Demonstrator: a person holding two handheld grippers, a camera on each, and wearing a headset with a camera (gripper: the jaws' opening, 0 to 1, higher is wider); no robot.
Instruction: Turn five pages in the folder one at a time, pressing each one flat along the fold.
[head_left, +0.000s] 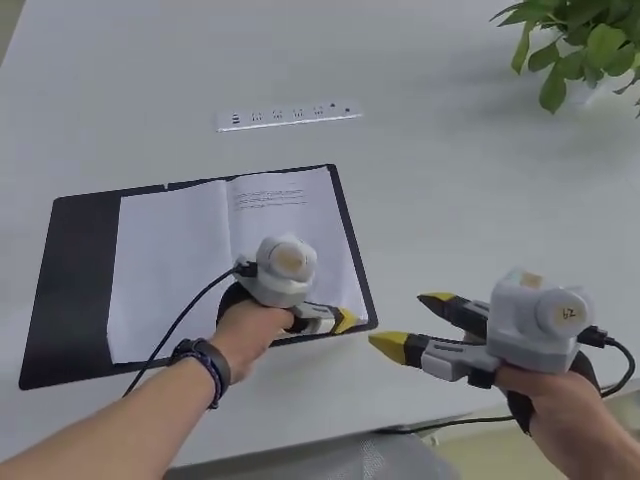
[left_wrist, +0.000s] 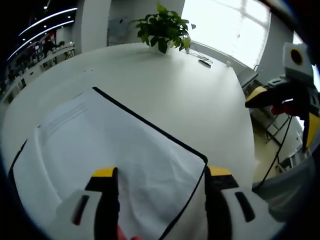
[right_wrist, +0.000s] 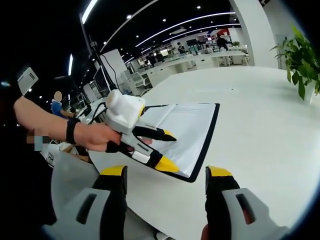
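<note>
The folder (head_left: 70, 290) lies open and flat on the white surface (head_left: 450, 180), just ahead of the person. Its long axis runs left to right in the head view, and its fold runs away from the person, tilted a little. White pages (head_left: 170, 260) sit inside the black cover, and the printed lines at the far end of the right page (head_left: 285, 205) show that its top points away. The left gripper (left_wrist: 162, 172) is at the folder's near right corner with its jaws spread wide and holding nothing. In the left gripper view one jaw is over the right page and the other is past the black edge, over the surface; it seems to hang just above the paper, though contact cannot be told. The right gripper (head_left: 410, 320) is held to the right of the folder, apart from it and above the surface, its jaws also well apart and empty, aimed toward the folder's corner. A power strip (head_left: 288, 115) lies beyond the folder, and a plant (head_left: 570, 40) stands at the far right.
</note>
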